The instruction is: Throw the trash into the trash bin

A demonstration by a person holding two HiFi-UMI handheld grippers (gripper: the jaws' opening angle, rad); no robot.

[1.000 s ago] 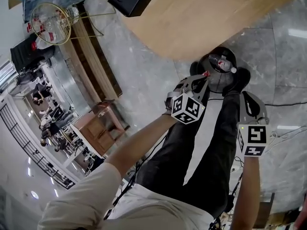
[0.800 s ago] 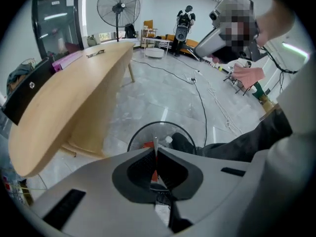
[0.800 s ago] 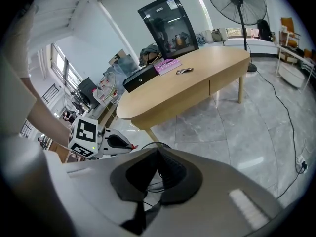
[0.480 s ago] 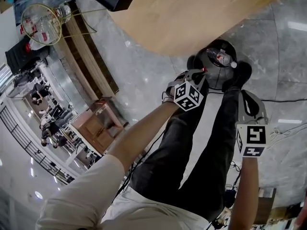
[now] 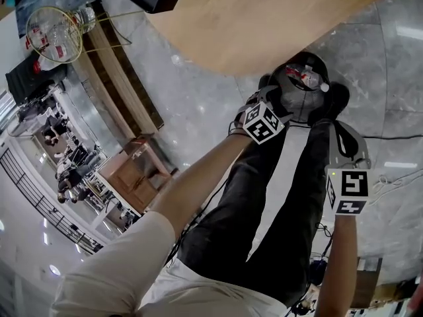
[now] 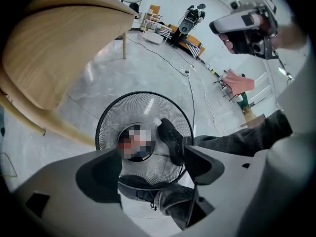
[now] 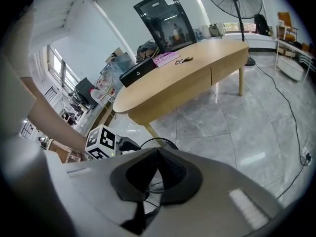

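A black mesh trash bin (image 5: 305,91) stands on the grey floor by the person's shoes, with a clear plastic bottle (image 5: 305,78) lying in it. My left gripper (image 5: 276,99) hangs just over the bin's near rim and points steeply down into it. In the left gripper view the bin (image 6: 111,127) fills the gap between the jaws. The left gripper (image 6: 148,171) is open; its jaws have just been opening and nothing is between them. The bottle's white cap (image 6: 157,123) shows inside. My right gripper (image 5: 342,136) hangs lower right beside the leg, shut and empty (image 7: 150,181).
A light wooden table (image 5: 264,18) overhangs the floor just beyond the bin. The person's black shoe (image 6: 170,138) touches the bin's side. A wire basket of bottles (image 5: 54,33) and a wooden bench (image 5: 125,78) stand at left. Cables (image 6: 190,83) run over the floor.
The left gripper has dropped toward the bin and opened. The small red piece pinched at its tips earlier is gone from them. The right gripper sank slightly.
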